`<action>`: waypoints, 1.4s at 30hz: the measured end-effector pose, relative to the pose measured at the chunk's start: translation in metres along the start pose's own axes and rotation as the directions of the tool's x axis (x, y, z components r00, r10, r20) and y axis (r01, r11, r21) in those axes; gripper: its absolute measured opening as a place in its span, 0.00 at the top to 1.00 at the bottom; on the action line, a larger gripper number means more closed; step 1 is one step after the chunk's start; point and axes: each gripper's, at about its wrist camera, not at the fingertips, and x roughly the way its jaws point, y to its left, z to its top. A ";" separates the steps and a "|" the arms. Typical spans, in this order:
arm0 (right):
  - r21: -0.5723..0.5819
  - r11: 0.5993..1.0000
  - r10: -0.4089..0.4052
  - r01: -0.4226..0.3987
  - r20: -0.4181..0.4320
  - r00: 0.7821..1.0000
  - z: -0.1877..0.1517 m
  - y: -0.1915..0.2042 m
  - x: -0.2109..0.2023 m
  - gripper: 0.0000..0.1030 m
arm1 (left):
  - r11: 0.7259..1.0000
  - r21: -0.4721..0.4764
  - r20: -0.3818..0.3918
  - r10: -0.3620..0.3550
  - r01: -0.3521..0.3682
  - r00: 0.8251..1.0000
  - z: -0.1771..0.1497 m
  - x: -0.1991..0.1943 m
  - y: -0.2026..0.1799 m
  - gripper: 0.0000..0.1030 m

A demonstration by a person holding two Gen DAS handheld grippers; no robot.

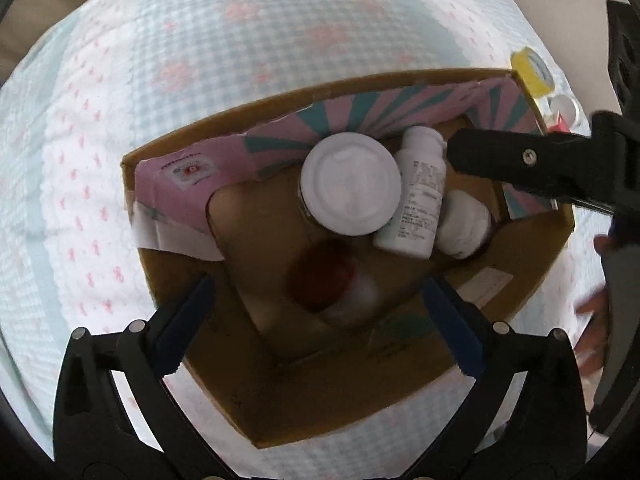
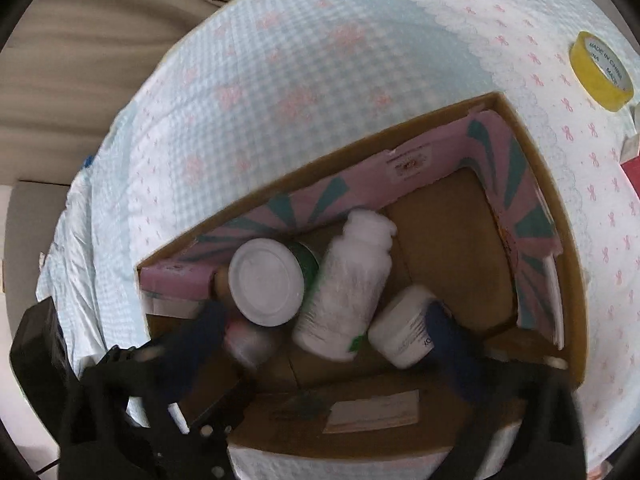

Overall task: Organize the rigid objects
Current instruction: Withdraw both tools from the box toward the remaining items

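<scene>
An open cardboard box (image 1: 516, 248) (image 2: 576, 280) with a pink and teal inner lining sits on a checked cloth. Inside it lie a jar with a wide white lid (image 1: 351, 183) (image 2: 266, 282), a white pill bottle (image 1: 420, 196) (image 2: 348, 284) and a small white jar (image 1: 464, 224) (image 2: 404, 326). A blurred red-capped bottle (image 1: 326, 276) is in the air above the box floor. My left gripper (image 1: 318, 328) is open above the box, around nothing. My right gripper (image 2: 324, 340) is open over the box, its fingers (image 2: 448, 336) blurred; it shows in the left wrist view (image 1: 520, 160).
A yellow tape roll (image 1: 534, 72) (image 2: 602, 70) lies on the cloth beyond the box's far right corner, with a small white container (image 1: 564, 108) and something red (image 2: 632, 176) near it. The cloth-covered surface drops off to a beige floor at the far left.
</scene>
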 end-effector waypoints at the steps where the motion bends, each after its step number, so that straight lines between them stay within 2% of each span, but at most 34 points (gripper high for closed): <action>1: -0.005 1.000 -0.004 0.004 0.005 1.000 0.000 -0.002 -0.002 0.00 | 1.000 0.003 -0.001 0.006 -0.006 1.000 -0.001 0.000 -0.001 0.00; 9: -0.044 0.999 -0.014 0.015 0.005 1.000 -0.007 0.000 -0.009 0.00 | 1.000 -0.023 0.007 0.017 -0.017 1.000 -0.007 0.002 -0.002 0.00; 15: -0.081 0.996 -0.025 0.028 0.032 0.999 -0.015 0.009 -0.021 0.00 | 0.999 -0.035 0.032 0.029 -0.028 0.999 -0.011 -0.016 -0.003 0.00; 21: -0.136 0.989 -0.038 0.048 0.072 0.997 -0.028 0.020 -0.050 0.00 | 0.998 -0.054 0.089 0.042 -0.037 0.995 -0.026 -0.055 -0.014 0.00; 25: -0.178 0.982 -0.039 0.057 0.101 0.994 -0.042 0.030 -0.078 0.00 | 0.997 -0.062 0.144 0.054 -0.045 0.988 -0.047 -0.095 -0.022 0.00; 31: -0.191 0.981 -0.014 0.044 0.154 0.988 -0.071 0.038 -0.142 0.00 | 0.995 -0.089 0.210 0.066 -0.048 0.976 -0.076 -0.155 -0.037 0.00; 34: -0.201 0.977 -0.036 0.072 0.178 0.983 -0.084 0.039 -0.175 0.00 | 0.990 -0.124 0.238 0.098 -0.070 0.966 -0.091 -0.184 -0.047 0.00; 36: -0.217 0.970 -0.063 0.106 0.198 0.978 -0.091 0.037 -0.193 0.00 | 0.987 -0.149 0.283 0.100 -0.059 0.954 -0.100 -0.204 -0.055 0.00; 40: -0.242 0.953 -0.133 0.184 0.212 0.968 -0.101 0.026 -0.228 0.00 | 0.985 -0.166 0.336 0.099 -0.045 0.937 -0.103 -0.228 -0.075 0.00; 42: -0.237 0.950 -0.146 0.205 0.246 0.958 -0.104 0.013 -0.250 0.00 | 0.987 -0.157 0.356 0.098 -0.044 0.929 -0.100 -0.237 -0.089 0.00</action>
